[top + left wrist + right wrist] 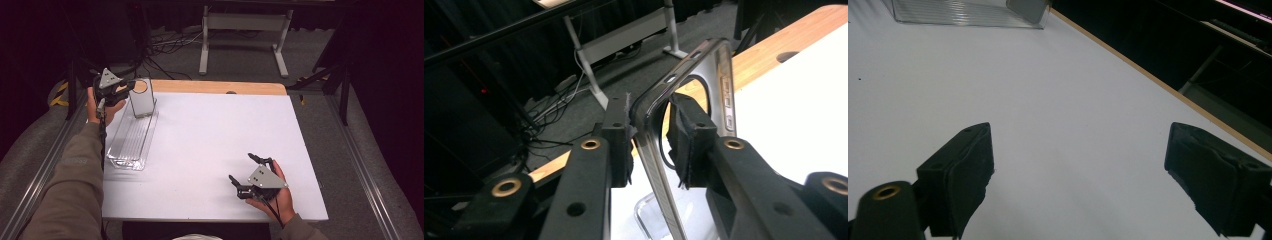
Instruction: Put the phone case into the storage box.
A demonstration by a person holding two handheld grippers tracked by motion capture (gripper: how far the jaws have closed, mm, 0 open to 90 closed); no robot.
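A clear phone case stands upright at the far end of a clear ribbed tray on the table's left side. My left gripper is at the case's upper left corner. In the left gripper view the rim of the case runs between the jaws of my left gripper; one pad is at the rim, and a thin gap shows at the other, so the jaws stand slightly open around it. My right gripper rests near the table's front right, jaws wide open over bare tabletop.
The white tabletop has a wooden strip along its far edge. The tray and case lie far ahead in the right gripper view. A white desk frame and cables sit on the floor beyond.
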